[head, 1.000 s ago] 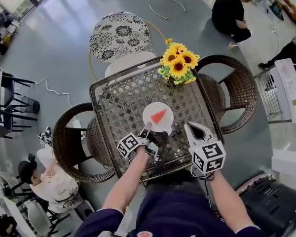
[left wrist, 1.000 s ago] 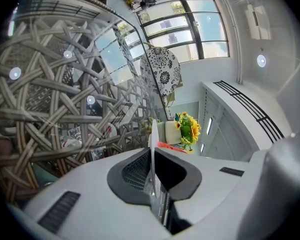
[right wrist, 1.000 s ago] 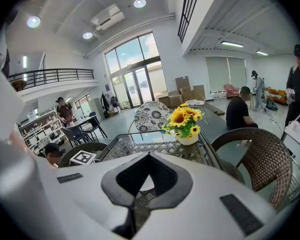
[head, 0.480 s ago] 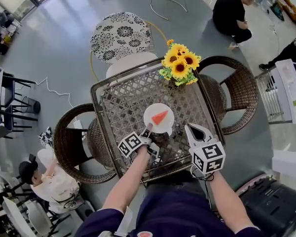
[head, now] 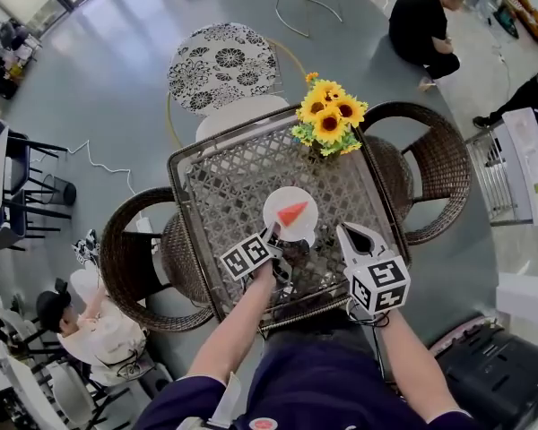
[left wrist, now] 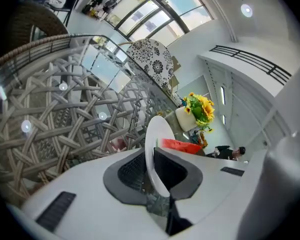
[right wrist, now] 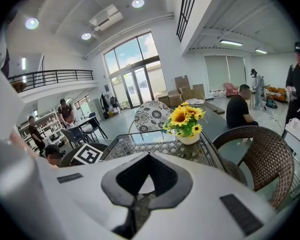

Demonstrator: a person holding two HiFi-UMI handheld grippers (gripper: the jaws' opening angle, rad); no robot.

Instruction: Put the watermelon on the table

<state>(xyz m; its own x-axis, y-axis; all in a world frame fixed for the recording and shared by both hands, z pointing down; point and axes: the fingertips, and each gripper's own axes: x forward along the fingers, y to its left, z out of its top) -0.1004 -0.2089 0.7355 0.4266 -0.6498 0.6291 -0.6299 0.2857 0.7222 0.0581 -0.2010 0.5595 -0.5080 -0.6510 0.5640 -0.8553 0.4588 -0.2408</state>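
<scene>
A red watermelon wedge (head: 290, 212) lies on a small white plate (head: 278, 202) over the middle of the glass-topped lattice table (head: 217, 179). My left gripper (head: 271, 237) is shut on the plate's near rim. In the left gripper view the plate (left wrist: 155, 139) runs edge-on between the pads of that gripper (left wrist: 155, 171), with the watermelon (left wrist: 182, 145) on its far side. I cannot tell if the plate touches the glass. My right gripper (head: 349, 234) hovers over the table's front right, shut and empty (right wrist: 147, 173).
A white pot of sunflowers (head: 328, 115) stands at the table's far right edge. Wicker chairs flank the table at left (head: 130, 258) and right (head: 433, 164); a floral-cushioned chair (head: 222, 64) is behind it. A person (head: 423, 27) sits on the floor beyond.
My left gripper has shifted slightly right and forward with the plate still in it. The right gripper has stayed where it was.
</scene>
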